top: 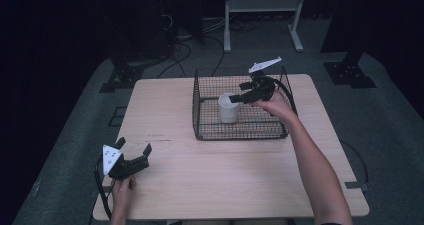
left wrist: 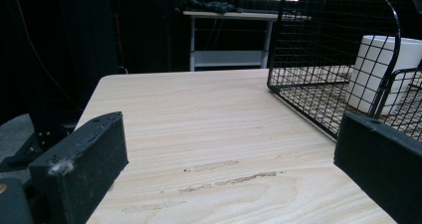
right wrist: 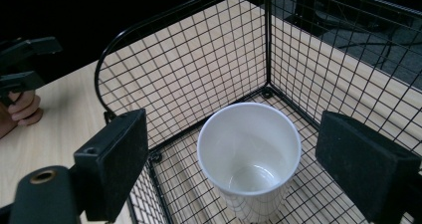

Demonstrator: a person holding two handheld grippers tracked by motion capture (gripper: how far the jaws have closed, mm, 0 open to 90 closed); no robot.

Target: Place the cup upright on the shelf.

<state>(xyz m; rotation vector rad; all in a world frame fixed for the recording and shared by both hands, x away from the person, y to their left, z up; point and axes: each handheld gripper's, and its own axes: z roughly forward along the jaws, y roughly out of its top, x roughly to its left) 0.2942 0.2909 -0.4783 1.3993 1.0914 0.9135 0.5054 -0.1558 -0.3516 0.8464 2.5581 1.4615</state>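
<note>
The right gripper [right wrist: 249, 154] hangs wide open, holding nothing, with the white paper cup [right wrist: 250, 157] upright just below and between its jaws inside the black wire basket [right wrist: 199, 69]. The left gripper [top: 134, 154], also wide open and empty, rests low over the desk [top: 210, 180], well apart from the basket.

Wire basket [top: 240, 131] on wooden table [top: 220, 175]
</note>
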